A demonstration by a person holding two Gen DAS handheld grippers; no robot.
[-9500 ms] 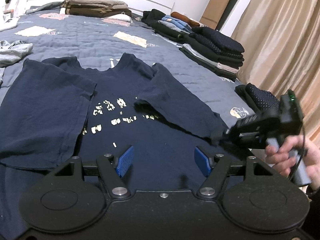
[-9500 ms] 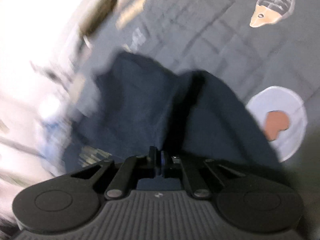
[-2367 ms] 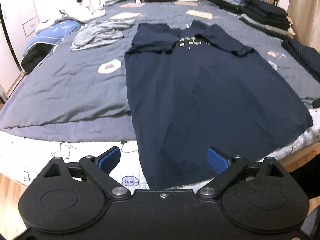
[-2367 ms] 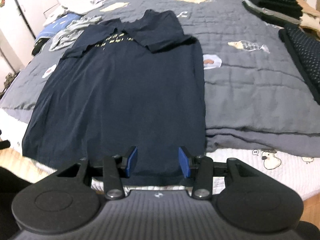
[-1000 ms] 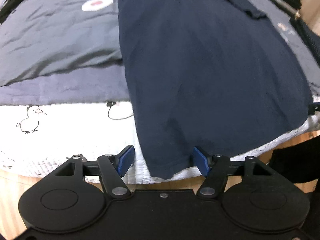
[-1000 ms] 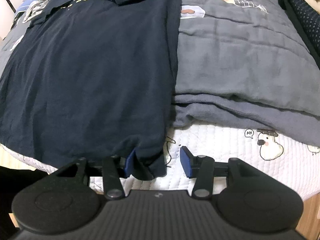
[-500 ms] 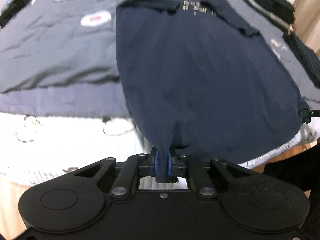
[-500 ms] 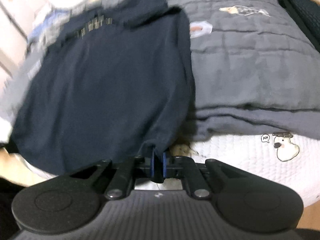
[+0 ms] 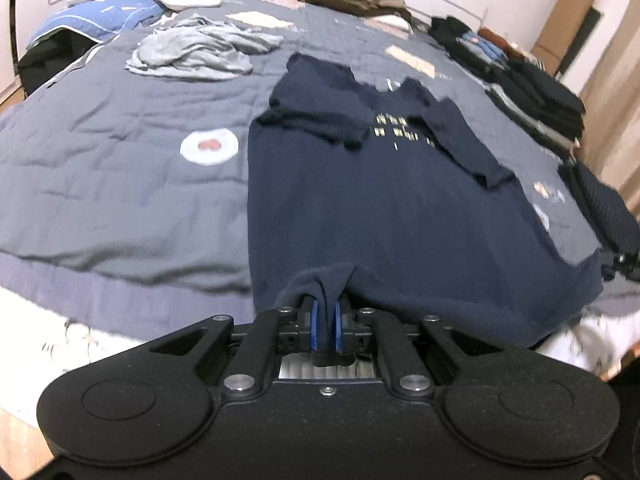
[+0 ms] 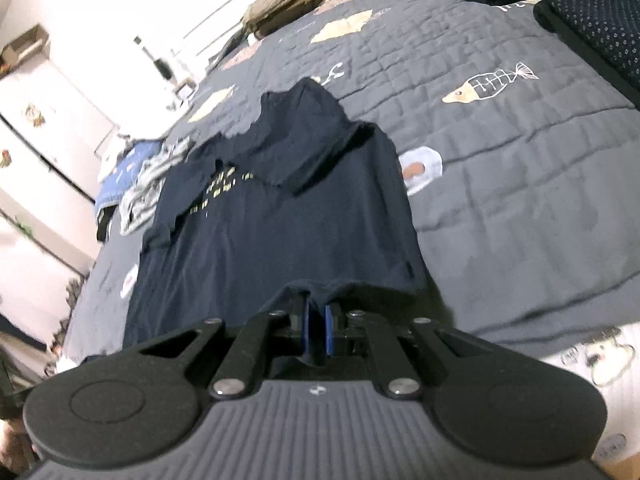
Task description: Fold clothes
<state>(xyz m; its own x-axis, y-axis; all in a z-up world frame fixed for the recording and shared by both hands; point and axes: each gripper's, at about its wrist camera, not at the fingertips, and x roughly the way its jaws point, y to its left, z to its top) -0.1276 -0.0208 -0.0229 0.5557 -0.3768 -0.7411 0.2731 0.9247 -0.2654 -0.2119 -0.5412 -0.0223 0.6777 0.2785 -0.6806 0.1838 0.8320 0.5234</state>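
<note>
The navy T-shirt (image 9: 360, 208) lies flat on the gray quilt (image 9: 120, 184), sleeves folded inward, hem at the bed's foot edge. The left gripper (image 9: 325, 322) and right gripper (image 10: 316, 330) each pinch a hem corner; folding the body lengthwise remains.

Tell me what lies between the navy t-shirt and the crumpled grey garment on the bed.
Only bare quilt separates the navy t-shirt from the crumpled grey garment; left wrist view shows it.

Navy T-shirt (image 9: 384, 216) lies flat, face up, lengthwise on the bed. Both short sleeves folded inward over the chest, partly covering the gold print (image 9: 400, 130). Bottom hem bunched and lifted at its two corners; collar at the far end.
</note>
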